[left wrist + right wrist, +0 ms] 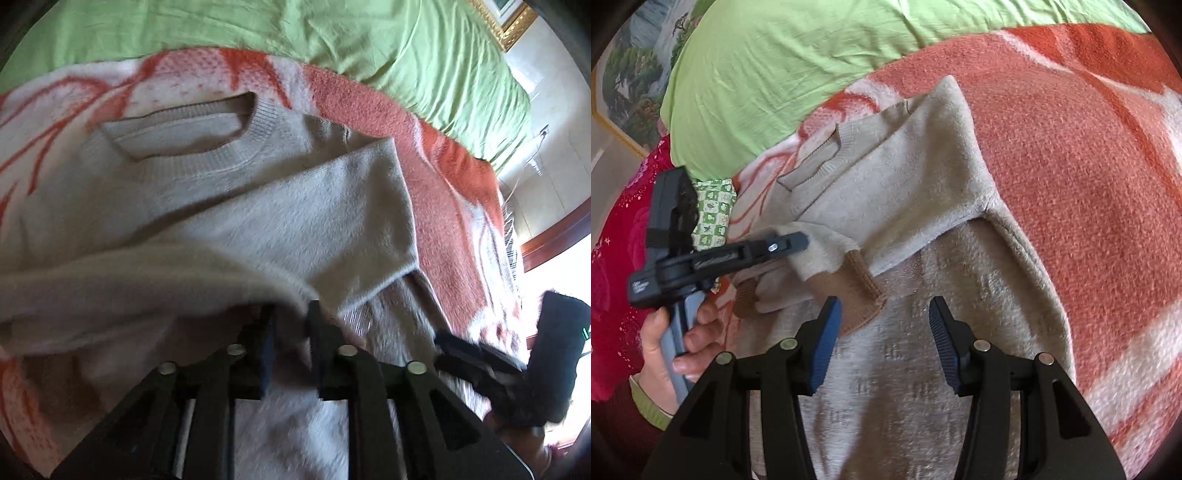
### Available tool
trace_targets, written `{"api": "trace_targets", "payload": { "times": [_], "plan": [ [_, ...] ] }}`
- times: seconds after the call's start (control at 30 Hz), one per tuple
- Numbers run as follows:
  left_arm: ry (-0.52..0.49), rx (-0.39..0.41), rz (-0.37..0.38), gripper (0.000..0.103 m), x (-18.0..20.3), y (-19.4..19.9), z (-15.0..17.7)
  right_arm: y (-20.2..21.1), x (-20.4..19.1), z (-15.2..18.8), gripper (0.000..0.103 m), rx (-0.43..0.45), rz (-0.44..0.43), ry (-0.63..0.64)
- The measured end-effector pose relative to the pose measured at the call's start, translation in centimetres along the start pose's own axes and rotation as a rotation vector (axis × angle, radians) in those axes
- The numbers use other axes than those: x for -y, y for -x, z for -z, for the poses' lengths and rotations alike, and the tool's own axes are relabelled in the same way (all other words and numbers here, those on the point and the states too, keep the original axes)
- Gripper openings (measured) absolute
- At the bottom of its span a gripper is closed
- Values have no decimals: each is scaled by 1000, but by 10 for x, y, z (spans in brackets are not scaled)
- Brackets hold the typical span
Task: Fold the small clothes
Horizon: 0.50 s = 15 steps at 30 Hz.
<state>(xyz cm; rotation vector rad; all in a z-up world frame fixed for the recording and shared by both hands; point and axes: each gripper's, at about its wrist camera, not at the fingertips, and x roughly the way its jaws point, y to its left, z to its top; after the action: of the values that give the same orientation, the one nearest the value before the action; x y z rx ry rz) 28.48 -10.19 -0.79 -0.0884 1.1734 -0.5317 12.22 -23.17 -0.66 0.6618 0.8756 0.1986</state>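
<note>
We have the small beige sweater (908, 177) lying on the orange-and-white blanket (1089, 147) that covers the bed, its ribbed neckline (820, 162) pointing toward the green sheet (798, 48). One sleeve already lies folded across the chest below the neckline. Our left gripper (798, 242) has its jaws closed on the other sleeve near its brown cuff (864, 280), carrying it over the body. Our right gripper (884, 325) hovers just below that cuff, jaws wide and holding nothing. The main risk, we judge, is the fuzzy knit slipping from a thin pinch, or the lifted sleeve dragging the folded one askew. Pulling too far past the neckline could also bunch the chest and spoil the fold.
</note>
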Motion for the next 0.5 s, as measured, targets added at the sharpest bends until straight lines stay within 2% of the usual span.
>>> {"api": "trace_targets", "payload": {
  "times": [0.07, 0.1, 0.17, 0.27, 0.33, 0.4, 0.43, 0.47, 0.5],
  "plan": [
    [2, 35, -35, 38, -10, 26, 19, -7, -6, -1, 51, -11, 2, 34],
    [10, 63, -76, 44, -20, 41, 32, -11, -12, -1, 52, -17, 2, 67],
    [41, 99, -181, 51, -43, 64, 52, -20, -28, 0, 56, -29, 6, 142],
    [106, 96, -380, 52, -91, 75, 76, -39, -59, 7, 68, -50, 24, 313],
    [169, 66, -436, 52, -117, 66, 80, -56, -79, 14, 73, -61, 53, 441],
    [232, 81, -472, 52, -141, 63, 81, -79, -91, 22, 72, -81, 130, 572],
    [263, 97, -493, 52, -149, 64, 81, -93, -94, 24, 60, -110, 184, 621],
    [297, 113, -496, 52, -157, 64, 80, -104, -95, 22, 42, -156, 204, 648],
    [331, 122, -482, 53, -163, 62, 77, -110, -96, 16, 5, -215, 198, 641]
  ]
}}
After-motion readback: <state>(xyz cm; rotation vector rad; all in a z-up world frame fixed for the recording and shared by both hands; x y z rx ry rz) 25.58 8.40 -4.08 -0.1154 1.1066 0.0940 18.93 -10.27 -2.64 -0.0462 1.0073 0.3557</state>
